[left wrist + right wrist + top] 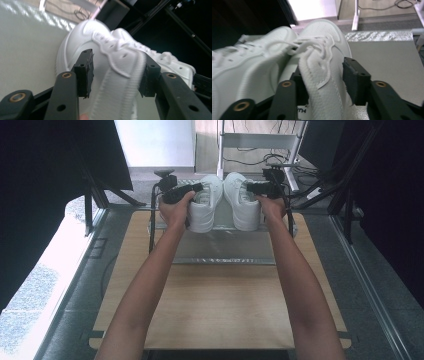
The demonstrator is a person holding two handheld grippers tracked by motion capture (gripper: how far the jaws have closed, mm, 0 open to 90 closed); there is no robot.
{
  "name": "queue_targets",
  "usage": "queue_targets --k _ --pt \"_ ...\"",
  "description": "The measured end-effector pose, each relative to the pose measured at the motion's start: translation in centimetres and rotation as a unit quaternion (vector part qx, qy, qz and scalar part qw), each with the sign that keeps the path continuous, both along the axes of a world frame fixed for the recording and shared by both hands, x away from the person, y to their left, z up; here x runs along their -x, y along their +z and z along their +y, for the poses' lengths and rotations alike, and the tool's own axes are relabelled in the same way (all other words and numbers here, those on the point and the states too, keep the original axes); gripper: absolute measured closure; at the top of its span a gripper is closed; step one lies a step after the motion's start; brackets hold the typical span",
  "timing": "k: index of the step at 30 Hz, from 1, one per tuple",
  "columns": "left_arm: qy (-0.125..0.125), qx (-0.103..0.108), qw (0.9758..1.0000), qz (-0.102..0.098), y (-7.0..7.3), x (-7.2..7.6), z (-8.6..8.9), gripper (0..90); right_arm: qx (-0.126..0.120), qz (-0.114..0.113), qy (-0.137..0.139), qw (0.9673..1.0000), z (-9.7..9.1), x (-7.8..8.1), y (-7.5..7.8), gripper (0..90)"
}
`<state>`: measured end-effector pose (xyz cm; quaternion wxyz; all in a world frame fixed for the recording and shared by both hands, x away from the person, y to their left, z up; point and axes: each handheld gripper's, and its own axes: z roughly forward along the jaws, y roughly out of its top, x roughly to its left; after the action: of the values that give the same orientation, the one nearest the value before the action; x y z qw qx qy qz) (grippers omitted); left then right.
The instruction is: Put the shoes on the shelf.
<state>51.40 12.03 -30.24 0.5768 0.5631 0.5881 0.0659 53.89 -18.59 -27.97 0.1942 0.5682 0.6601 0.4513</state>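
Note:
Two white lace-up sneakers stand side by side on a silver mat (pixel 225 245) at the far end of the table, toes pointing away. The left shoe (pixel 205 202) (pixel 82 40) has its padded collar wall between the jaws of my left gripper (pixel 192 190) (pixel 116 75). A gap shows at the left pad (pixel 87 72), so the gripper is open. My right gripper (pixel 255 187) (pixel 325 80) straddles the collar wall of the right shoe (pixel 242 205) (pixel 322 32). Its right pad (pixel 355 82) stands apart from the fabric, so it is open too.
The mat lies across the far part of a light wooden table (pixel 220 305). Black frame posts (pixel 90 205) flank the table. A white stand and cables (pixel 260 150) sit on the floor beyond the shoes.

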Motion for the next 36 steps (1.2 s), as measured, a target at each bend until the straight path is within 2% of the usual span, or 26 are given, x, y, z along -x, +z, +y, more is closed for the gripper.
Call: queue_targets --k 1,3,7,9,12,14,17,21,25,27,28,33,34,36 --pt "-0.003 0.006 0.9999 -0.007 0.3 0.2 0.1 51.3 -0.007 -0.012 0.004 0.9999 -0.1 0.3 0.2 55.6" --pt "-0.013 0.006 0.9996 -0.025 1.1 0.7 0.3 48.4 -0.013 -0.042 -0.001 0.9990 -0.2 1.0 0.8 53.5" --pt "-0.027 -0.035 0.9973 -0.058 2.7 2.5 0.9 45.4 -0.023 -0.083 0.021 0.9961 -0.6 2.7 2.2 52.3" --pt "-0.027 -0.050 0.9959 -0.070 3.1 3.5 1.4 46.3 -0.016 -0.105 0.029 0.9939 -1.0 3.8 2.7 53.8" --pt "-0.027 -0.064 0.9949 -0.073 3.3 4.8 2.5 52.2 0.010 -0.116 0.046 0.9921 -1.7 5.3 3.0 57.4" --pt "-0.033 -0.070 0.9942 -0.074 3.1 5.6 3.2 63.2 0.029 -0.115 0.055 0.9914 -2.2 6.2 2.8 61.0" --pt "-0.033 -0.099 0.9919 -0.073 2.7 6.6 4.2 71.3 0.062 -0.114 0.055 0.9900 -3.1 7.2 2.0 67.6" --pt "-0.043 -0.135 0.9882 -0.058 1.5 7.5 5.0 81.6 0.073 -0.086 0.056 0.9920 -4.3 7.2 0.2 77.3" --pt "-0.065 -0.158 0.9843 -0.043 -0.2 7.9 5.0 84.9 0.085 -0.071 0.073 0.9911 -4.5 7.1 -1.6 83.3" --pt "-0.077 -0.160 0.9833 -0.039 -1.0 8.0 4.8 85.0 0.089 -0.068 0.080 0.9905 -4.3 6.9 -2.2 84.8" --pt "-0.082 -0.157 0.9835 -0.037 -1.3 8.0 4.7 85.3 0.090 -0.066 0.082 0.9904 -4.2 6.9 -2.5 85.3" --pt "-0.103 -0.161 0.9811 -0.033 -2.1 8.1 3.3 86.6 0.107 -0.062 0.088 0.9885 -3.4 6.7 -3.2 89.7" --pt "-0.096 -0.164 0.9811 -0.036 -2.1 8.1 3.0 88.7 0.106 -0.062 0.085 0.9887 -3.2 6.7 -3.3 90.0" --pt "-0.094 -0.156 0.9826 -0.036 -2.1 8.1 2.9 89.5 0.107 -0.062 0.082 0.9889 -3.2 6.8 -3.3 90.0"
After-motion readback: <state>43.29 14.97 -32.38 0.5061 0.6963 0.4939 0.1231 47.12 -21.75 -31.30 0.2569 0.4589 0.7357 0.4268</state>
